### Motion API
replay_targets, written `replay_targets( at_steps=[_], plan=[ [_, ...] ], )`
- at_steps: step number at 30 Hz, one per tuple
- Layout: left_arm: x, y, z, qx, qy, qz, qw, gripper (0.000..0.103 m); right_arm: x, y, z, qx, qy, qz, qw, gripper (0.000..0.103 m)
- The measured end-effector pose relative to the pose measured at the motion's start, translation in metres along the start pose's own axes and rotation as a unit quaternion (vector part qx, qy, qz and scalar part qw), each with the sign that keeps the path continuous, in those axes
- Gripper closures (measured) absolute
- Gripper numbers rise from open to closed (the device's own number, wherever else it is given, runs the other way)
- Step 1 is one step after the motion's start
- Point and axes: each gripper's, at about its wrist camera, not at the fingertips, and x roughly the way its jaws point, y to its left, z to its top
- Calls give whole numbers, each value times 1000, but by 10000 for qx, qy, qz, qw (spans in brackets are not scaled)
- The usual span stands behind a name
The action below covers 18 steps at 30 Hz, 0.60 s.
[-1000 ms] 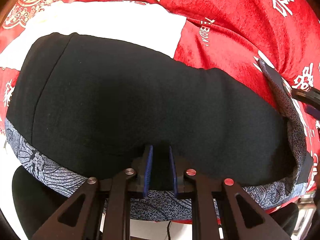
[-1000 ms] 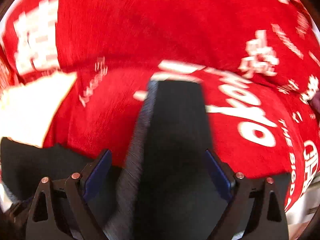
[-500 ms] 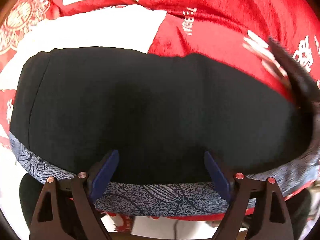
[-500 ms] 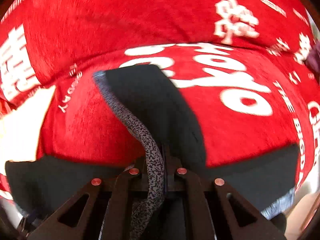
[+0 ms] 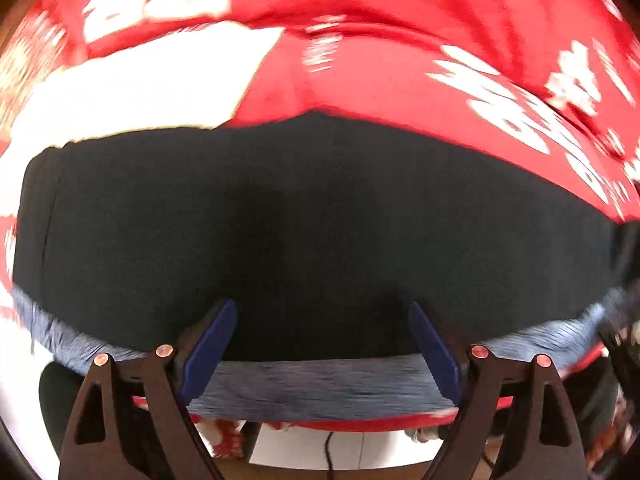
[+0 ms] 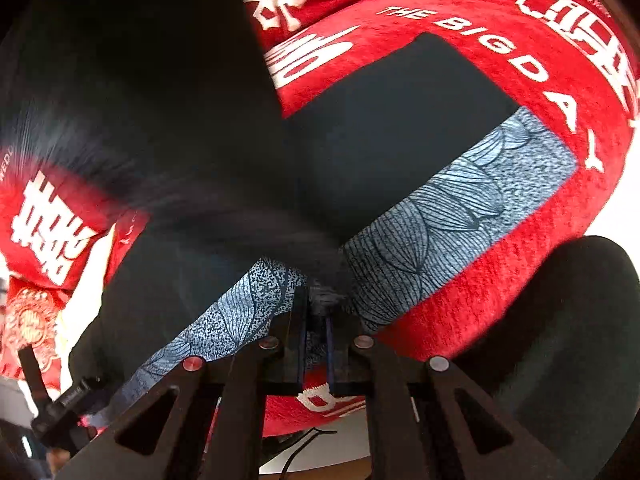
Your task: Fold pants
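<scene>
Black pants point(image 5: 304, 216) with a blue-grey patterned band point(image 5: 320, 384) lie across a red cloth with white lettering point(image 5: 400, 80). My left gripper point(image 5: 320, 344) is open, its blue pads point(image 5: 208, 344) spread over the band at the near edge, holding nothing. My right gripper point(image 6: 316, 320) is shut on the patterned band point(image 6: 440, 216) of the pants point(image 6: 380, 120) and holds a blurred black part of them lifted up to the left.
The red cloth point(image 6: 520, 60) covers the table to its near edge. A white patch point(image 5: 140, 84) lies on the cloth at the far left. A dark rounded shape point(image 6: 572, 340) sits low right. A cable point(image 5: 328, 448) hangs under the table edge.
My left gripper let go of the band and opened, then drew back a little. My right gripper closed on the band and swung the fabric up and over to the left.
</scene>
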Motion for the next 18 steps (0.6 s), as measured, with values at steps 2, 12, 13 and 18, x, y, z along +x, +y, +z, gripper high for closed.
replay_targets(
  at_steps=[2, 12, 13, 18],
  plan=[
    [-7, -34, 2, 514, -114, -330, 9981, 15, -1, 3, 5, -117, -53, 22, 9999, 88],
    [28, -98, 7, 1023, 245, -504, 9932, 6, -12, -53, 36, 925, -673, 691, 9910, 20],
    [29, -100, 7, 1038, 245, -496, 9931, 6, -9, -59, 37, 1024, -711, 865, 9884, 20],
    [29, -97, 10, 980, 294, -496, 9935, 6, -3, -72, 47, 1262, -740, 1628, 9758, 85]
  ],
)
